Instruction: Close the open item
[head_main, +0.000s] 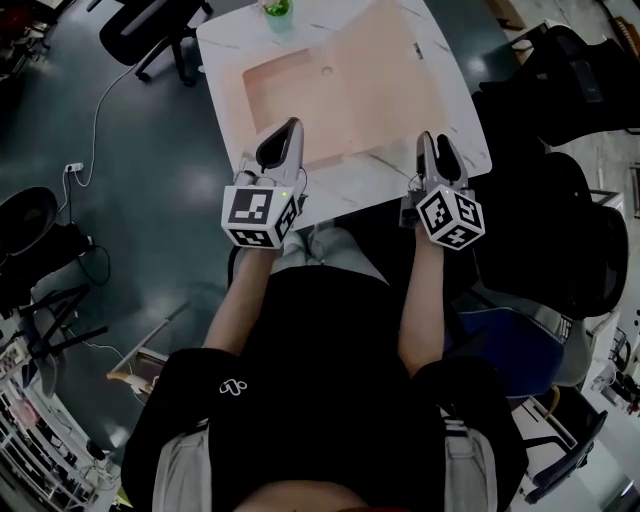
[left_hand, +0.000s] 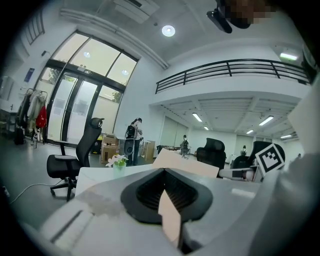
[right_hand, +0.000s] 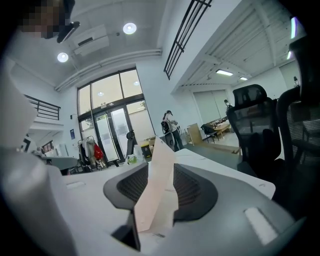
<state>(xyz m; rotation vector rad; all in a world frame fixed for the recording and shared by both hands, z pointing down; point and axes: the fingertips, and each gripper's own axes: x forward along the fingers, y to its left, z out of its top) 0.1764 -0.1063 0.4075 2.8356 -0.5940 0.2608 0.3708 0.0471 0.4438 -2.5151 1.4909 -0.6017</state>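
A flat pink box (head_main: 345, 85) lies open on the white table (head_main: 228, 45), with a shallow tray part at the left and a wide lid panel at the right. My left gripper (head_main: 290, 130) reaches over the box's near edge. In the left gripper view a thin pink flap (left_hand: 170, 220) stands edge-on against the black pad (left_hand: 150, 192) and runs down into the jaws, which are shut on it. My right gripper (head_main: 427, 142) is at the box's near right corner. There a pink panel (right_hand: 156, 185) leans loosely between the jaws, which stand open.
A small green cup with a plant (head_main: 276, 8) stands at the table's far edge. A black office chair (head_main: 160, 30) is beyond the far left corner, and more dark chairs (head_main: 570, 100) crowd the right side. A cable (head_main: 95, 130) lies on the floor at the left.
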